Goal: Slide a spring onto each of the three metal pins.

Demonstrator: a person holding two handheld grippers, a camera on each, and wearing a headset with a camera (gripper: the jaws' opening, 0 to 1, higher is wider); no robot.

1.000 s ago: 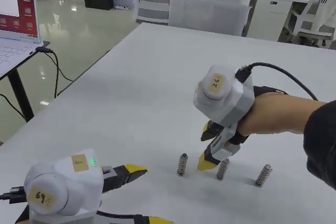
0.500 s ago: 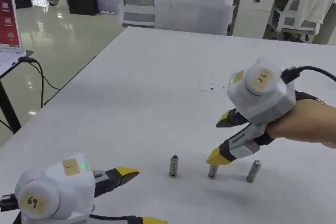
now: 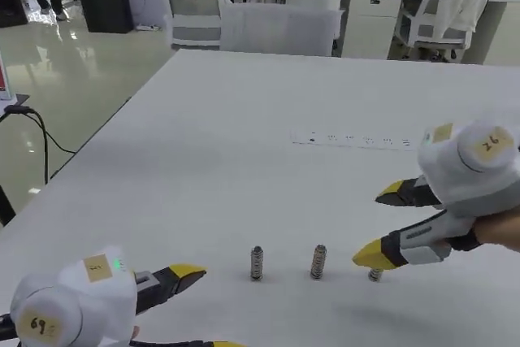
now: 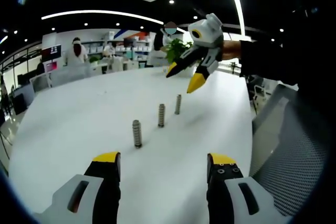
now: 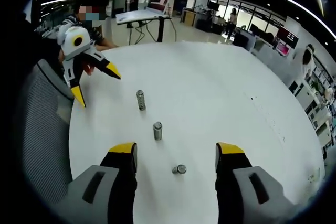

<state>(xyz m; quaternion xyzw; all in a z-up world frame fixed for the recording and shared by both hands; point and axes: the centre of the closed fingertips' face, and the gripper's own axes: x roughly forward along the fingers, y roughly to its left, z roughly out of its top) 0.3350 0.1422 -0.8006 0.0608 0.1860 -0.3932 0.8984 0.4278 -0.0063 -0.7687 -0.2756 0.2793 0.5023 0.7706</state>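
worktop (image 3: 244, 119) was white | right tongs (image 3: 370, 227) were released, empty, jaws spread above the end spring (image 3: 374, 275) | left tongs (image 4: 164, 160) were released, empty, low at the near edge | middle spring (image 3: 318, 262) and last spring (image 3: 257, 263) stood upright in one row with it
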